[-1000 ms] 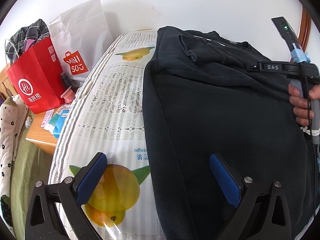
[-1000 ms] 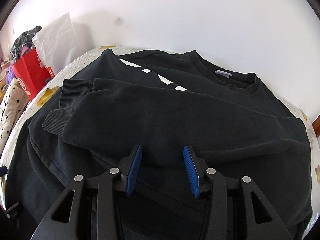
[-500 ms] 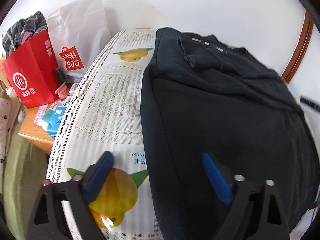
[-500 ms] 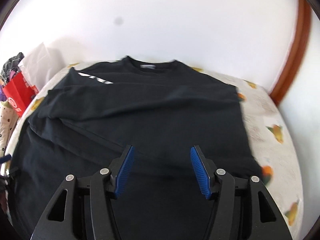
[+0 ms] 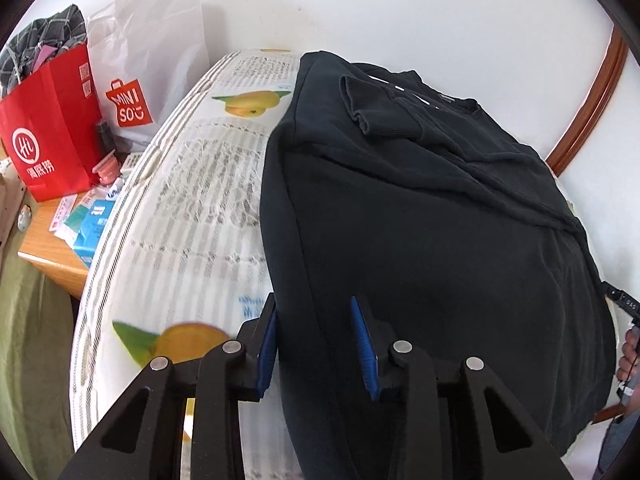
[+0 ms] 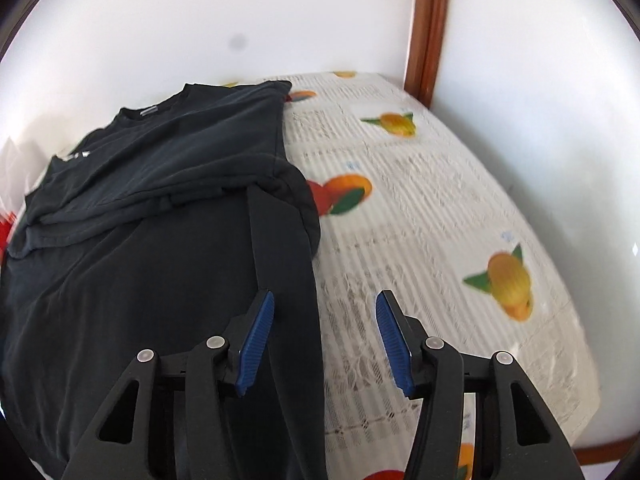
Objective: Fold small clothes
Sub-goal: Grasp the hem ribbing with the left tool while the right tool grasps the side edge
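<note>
The black sweatshirt [image 5: 420, 240] lies flat on the fruit-print tablecloth [image 6: 432, 216], sleeves already folded across its chest, collar toward the wall at twelve o'clock. The left gripper [image 5: 314, 338] straddles its left side edge with jaws spread and nothing pinched, and the right gripper [image 6: 324, 340] straddles the right edge the same way. To fold cleanly, each should probably close on the full edge thickness at matching heights, then lift together toward twelve o'clock so the hem meets the collar squarely.
</note>
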